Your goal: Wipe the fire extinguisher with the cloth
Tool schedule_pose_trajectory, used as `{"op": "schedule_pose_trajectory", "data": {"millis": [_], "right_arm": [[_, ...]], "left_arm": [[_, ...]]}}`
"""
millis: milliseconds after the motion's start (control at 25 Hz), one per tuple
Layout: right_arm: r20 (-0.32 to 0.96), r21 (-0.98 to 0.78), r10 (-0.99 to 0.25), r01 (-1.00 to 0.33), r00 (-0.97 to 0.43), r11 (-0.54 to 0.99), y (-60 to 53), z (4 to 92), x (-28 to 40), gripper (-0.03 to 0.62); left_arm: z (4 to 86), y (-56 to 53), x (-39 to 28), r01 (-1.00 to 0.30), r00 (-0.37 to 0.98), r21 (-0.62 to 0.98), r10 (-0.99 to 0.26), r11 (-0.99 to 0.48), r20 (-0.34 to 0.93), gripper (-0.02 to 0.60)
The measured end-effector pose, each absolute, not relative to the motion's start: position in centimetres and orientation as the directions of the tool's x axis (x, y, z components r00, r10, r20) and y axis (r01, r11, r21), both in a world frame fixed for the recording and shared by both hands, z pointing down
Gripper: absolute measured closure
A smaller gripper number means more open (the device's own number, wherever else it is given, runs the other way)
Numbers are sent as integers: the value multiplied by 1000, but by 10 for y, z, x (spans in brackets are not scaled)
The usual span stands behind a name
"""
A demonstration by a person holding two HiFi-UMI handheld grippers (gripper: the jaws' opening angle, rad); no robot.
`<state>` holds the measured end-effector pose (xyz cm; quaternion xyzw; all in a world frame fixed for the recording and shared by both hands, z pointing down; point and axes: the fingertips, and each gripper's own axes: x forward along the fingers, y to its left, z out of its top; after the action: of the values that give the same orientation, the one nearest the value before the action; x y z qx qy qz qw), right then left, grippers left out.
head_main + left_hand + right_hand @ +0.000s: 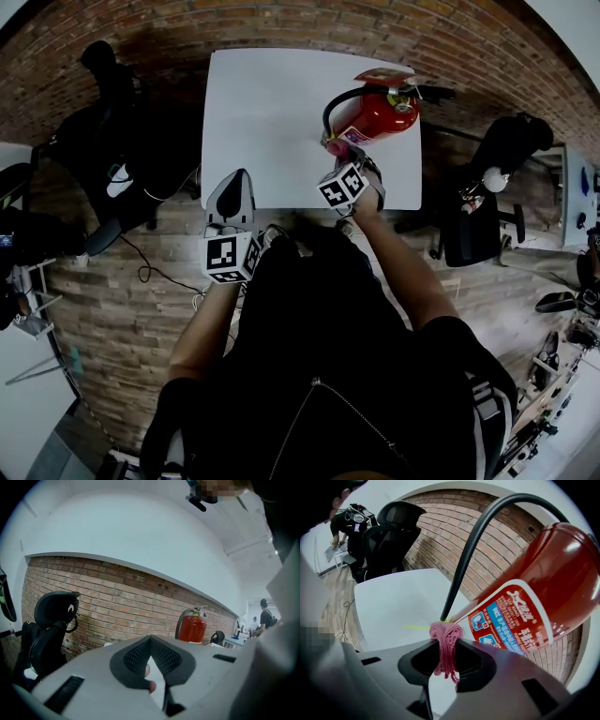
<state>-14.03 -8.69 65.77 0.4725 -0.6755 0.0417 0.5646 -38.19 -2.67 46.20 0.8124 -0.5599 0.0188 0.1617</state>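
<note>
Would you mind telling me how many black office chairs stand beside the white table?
2. The left chair stands off the table's left side, the right chair off its right side, nearest the fire extinguisher; more may be hidden beyond the frame.

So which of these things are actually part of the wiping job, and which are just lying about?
Part of the job: fire extinguisher on the white table; pink cloth, pinched in the right gripper beside it.

Just lying about: black office chair left of the table, another chair at its right; floor cable. The left gripper is shut, empty.
</note>
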Motion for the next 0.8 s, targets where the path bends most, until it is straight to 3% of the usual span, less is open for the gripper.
{"op": "schedule_pose_trajectory", "data": {"millis": [280, 800], "right_arm": [[745, 555, -660, -641, 99, 530, -92, 620, -147, 493], [701, 542, -710, -694, 64, 473, -98, 565, -154, 493]], "left_arm": [[459, -30, -380, -910, 384, 245, -901, -333, 203, 571], [454, -32, -383, -905, 393, 251, -901, -343, 185, 571]]}}
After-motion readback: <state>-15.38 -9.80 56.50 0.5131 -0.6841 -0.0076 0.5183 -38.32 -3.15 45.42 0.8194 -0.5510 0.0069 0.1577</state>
